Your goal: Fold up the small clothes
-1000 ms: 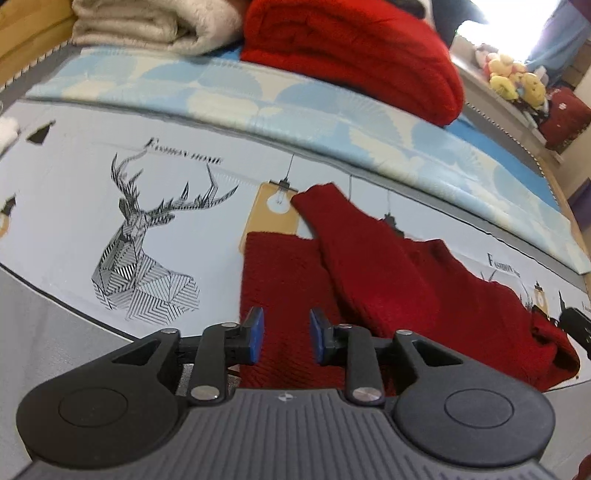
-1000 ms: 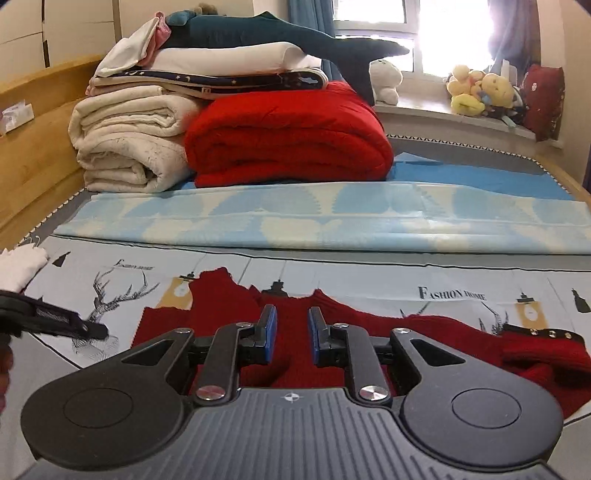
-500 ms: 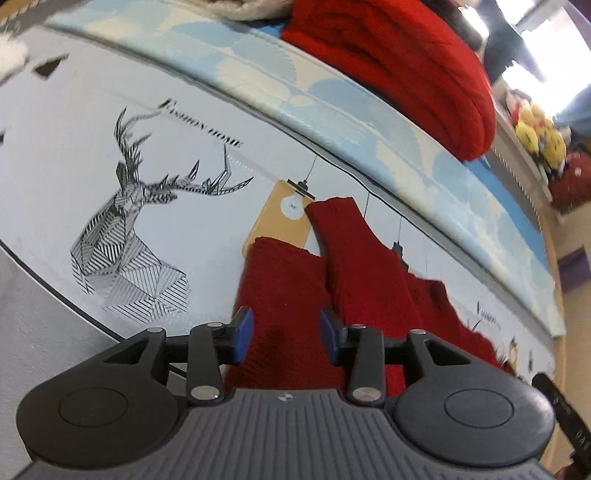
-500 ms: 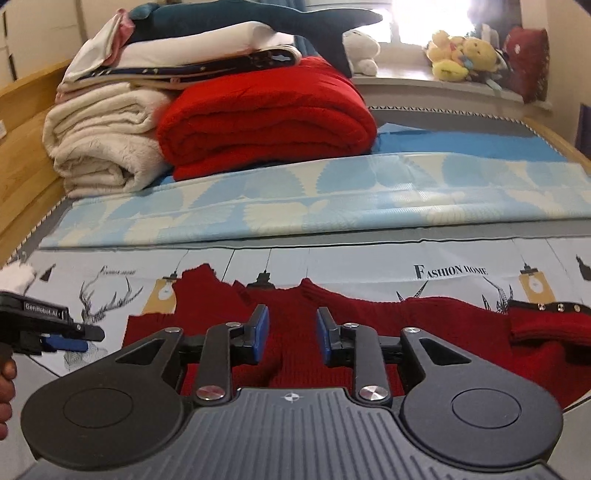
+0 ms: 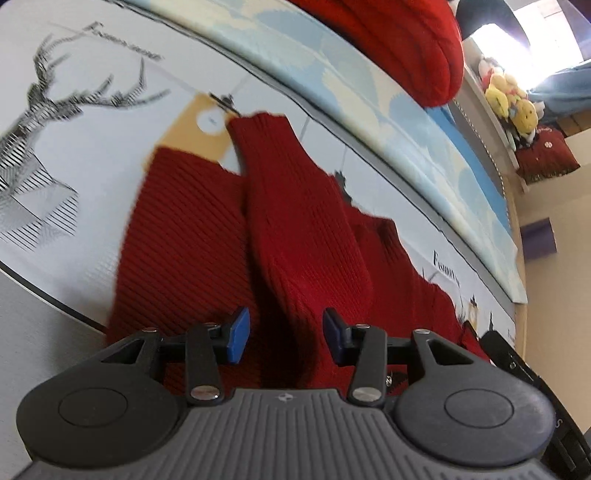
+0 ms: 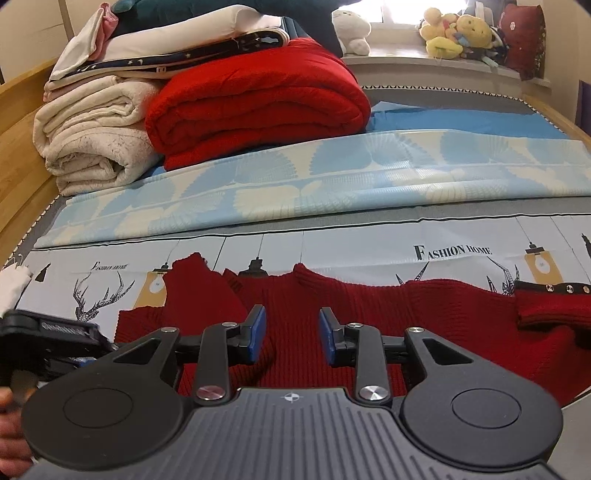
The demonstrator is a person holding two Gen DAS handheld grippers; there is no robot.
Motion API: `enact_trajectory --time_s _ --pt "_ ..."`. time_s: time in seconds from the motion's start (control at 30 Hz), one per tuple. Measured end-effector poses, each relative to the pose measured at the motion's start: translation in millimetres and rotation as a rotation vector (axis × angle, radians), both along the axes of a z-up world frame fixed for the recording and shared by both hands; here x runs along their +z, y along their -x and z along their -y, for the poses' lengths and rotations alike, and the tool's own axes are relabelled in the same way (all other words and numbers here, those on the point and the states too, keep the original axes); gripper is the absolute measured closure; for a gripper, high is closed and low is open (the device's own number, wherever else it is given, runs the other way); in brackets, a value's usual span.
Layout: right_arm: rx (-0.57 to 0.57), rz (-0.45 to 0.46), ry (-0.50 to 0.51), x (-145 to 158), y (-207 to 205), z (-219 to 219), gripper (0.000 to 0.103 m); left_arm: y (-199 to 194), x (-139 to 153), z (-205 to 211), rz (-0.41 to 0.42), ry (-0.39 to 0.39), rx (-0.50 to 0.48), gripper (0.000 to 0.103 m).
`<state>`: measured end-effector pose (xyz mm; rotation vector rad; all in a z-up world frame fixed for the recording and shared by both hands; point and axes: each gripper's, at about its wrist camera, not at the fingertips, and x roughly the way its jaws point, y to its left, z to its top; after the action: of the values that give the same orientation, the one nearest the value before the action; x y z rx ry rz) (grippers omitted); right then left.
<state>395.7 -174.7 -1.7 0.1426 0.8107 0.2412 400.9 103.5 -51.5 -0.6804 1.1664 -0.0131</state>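
Left wrist view: left tongs [image 5: 282, 334] tilt down over the dark red knit sweater [image 5: 303, 236], jaws parted and just been widening, nothing clamped; a folded-in sleeve [image 5: 273, 158] lies below the gap, though the blur makes contact hard to judge.
Right wrist view: right tongs [image 6: 291, 332] hover over the sweater's [image 6: 369, 306] middle, jaws apart, just been opening, empty between the blue pads.
Sweater: spread flat on the printed sheet [image 6: 351, 247] covering the bed, its sleeve end reaching a lamp motif beside the deer print [image 5: 40, 147].
Left tongs from the right: dark body at the left edge [image 6: 55, 328], with a hand [image 6: 9, 424] below.
Behind: folded red blanket [image 6: 258, 110], cream blanket [image 6: 96, 140], pale blue patterned cloth [image 6: 332, 177].
Windowsill: plush toys [image 6: 458, 33].
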Motion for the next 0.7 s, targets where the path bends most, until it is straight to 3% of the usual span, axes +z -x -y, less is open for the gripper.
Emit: enact_trajectory --time_s 0.27,0.37,0.43,0.53,0.6,0.67,0.7 --pt "0.003 -0.031 0.019 -8.6 -2.5 -2.4 0.069 -3.3 -10.9 18.5 0.003 0.006 -0.017 0.059" --pt "0.006 -0.034 0.023 -9.6 -3.1 -3.2 0.069 -4.2 -8.4 21.6 0.013 -0.009 -0.040 0.083" --pt "0.005 -0.034 0.026 -9.7 -3.6 -2.7 0.069 -4.5 -7.2 26.4 0.022 -0.025 -0.064 0.089" --pt "-0.002 -0.035 0.031 -10.4 -4.6 -1.7 0.069 -3.9 2.0 40.8 0.060 -0.038 -0.156 0.091" --pt "-0.016 -0.031 0.038 -10.4 -6.0 -0.4 0.069 -1.6 7.7 56.3 0.081 -0.008 -0.260 0.091" --pt "-0.039 -0.025 0.044 -10.4 -7.6 2.8 0.069 1.1 8.6 73.9 0.071 -0.002 -0.381 0.090" --pt "-0.051 -0.024 0.046 -10.7 -8.5 4.5 0.069 2.6 6.9 80.7 0.050 -0.018 -0.426 0.085"
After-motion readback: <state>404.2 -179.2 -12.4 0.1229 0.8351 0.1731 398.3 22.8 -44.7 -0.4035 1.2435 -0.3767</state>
